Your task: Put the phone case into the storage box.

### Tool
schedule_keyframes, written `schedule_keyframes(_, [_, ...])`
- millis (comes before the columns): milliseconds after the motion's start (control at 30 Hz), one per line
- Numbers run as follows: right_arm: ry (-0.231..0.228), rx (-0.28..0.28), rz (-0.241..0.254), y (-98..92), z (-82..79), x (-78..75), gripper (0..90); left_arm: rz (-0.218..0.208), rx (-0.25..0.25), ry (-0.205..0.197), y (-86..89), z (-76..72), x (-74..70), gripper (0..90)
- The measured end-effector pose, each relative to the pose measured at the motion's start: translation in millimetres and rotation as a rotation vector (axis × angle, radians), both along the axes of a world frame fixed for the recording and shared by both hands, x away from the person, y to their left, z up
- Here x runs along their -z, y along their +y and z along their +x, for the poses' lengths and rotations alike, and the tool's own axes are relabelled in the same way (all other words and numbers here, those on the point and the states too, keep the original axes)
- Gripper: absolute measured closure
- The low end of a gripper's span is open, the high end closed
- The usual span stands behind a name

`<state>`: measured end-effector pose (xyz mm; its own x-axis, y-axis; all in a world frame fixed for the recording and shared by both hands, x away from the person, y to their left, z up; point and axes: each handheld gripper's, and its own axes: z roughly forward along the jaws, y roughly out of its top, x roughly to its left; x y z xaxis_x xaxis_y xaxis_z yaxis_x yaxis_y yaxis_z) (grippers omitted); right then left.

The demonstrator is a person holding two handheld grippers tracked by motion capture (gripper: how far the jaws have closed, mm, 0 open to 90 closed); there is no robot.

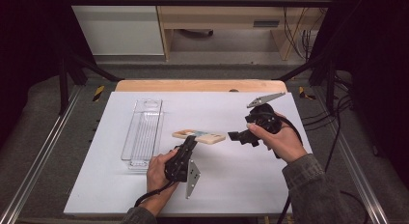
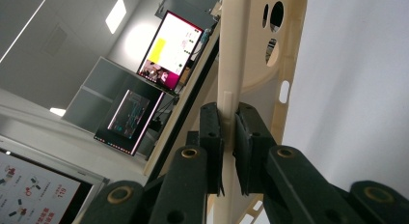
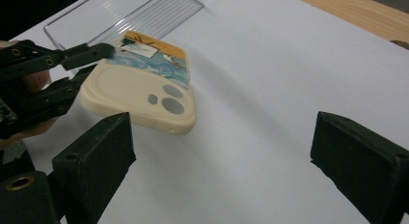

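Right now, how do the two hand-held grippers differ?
The left hand-held gripper is shut on the edge of the cream phone case, holding it off the white table; the right hand-held gripper is open and holds nothing. The left reaches the case from the near side; the right points at its camera-hole end. Both have black jaws.

Clear tray [image 1: 143,133] on white table [image 1: 241,180]

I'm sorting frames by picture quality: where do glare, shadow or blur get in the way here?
High view: dark surroundings, white table evenly lit, phone case soft and small. Left gripper view: bright ceiling light and lit screens glare, while the left gripper stays sharp. Right gripper view: right gripper jaws blurred up close, a soft shadow beneath the case.
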<state>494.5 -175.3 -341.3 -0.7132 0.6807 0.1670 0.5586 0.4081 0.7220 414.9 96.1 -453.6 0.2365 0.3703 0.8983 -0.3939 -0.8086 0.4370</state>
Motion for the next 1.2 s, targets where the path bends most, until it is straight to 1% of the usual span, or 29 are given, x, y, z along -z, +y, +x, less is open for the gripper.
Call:
schedule_keyframes(133, [-0.042,0.037,-0.001,-3.2,-1.1,2.8,9.5,-0.007,0.0,0.002,1.3,0.3,-1.7,81.9])
schedule_keyframes(233, [-0.089,0.066,0.02,-5.7,-2.6,6.3,11.7,-0.025,0.003,0.006,3.1,1.6,-3.8,81.9])
schedule_keyframes(400, [-0.185,0.116,0.036,-8.8,-6.8,13.8,12.2,-0.031,0.003,0.005,5.0,1.7,-6.9,81.9])
schedule_keyframes(500, [-0.216,0.148,0.055,-13.1,-10.5,21.8,12.1,-0.037,0.002,0.005,6.5,1.2,-9.2,82.0])
schedule_keyframes(600, [-0.227,0.172,0.074,-17.1,-14.5,30.0,11.0,-0.051,0.005,0.006,7.7,1.6,-11.1,82.0])
schedule_keyframes(700, [-0.253,0.195,0.095,-21.5,-19.5,39.7,10.4,-0.07,0.006,0.013,8.9,1.7,-14.2,82.0])
schedule_keyframes(800, [-0.27,0.2,0.104,-24.3,-24.1,47.4,11.4,-0.09,0.01,0.022,10.4,1.6,-18.8,82.0])
schedule_keyframes(933, [-0.294,0.222,0.113,-29.4,-30.8,57.6,11.2,-0.111,0.016,0.033,13.0,1.5,-25.7,82.0])
schedule_keyframes(967, [-0.296,0.228,0.115,-30.7,-32.5,59.8,10.8,-0.12,0.016,0.039,13.8,1.5,-27.6,82.0])
schedule_keyframes(1067, [-0.315,0.252,0.118,-34.8,-38.2,64.9,10.8,-0.177,0.022,0.068,17.4,2.1,-35.8,82.0])
schedule_keyframes(1100, [-0.323,0.261,0.121,-35.9,-40.4,66.6,10.9,-0.186,0.022,0.071,18.3,2.6,-38.3,82.0])
schedule_keyframes(1200, [-0.362,0.277,0.125,-38.5,-47.4,72.4,10.4,-0.18,0.018,0.07,21.5,4.6,-44.7,82.0])
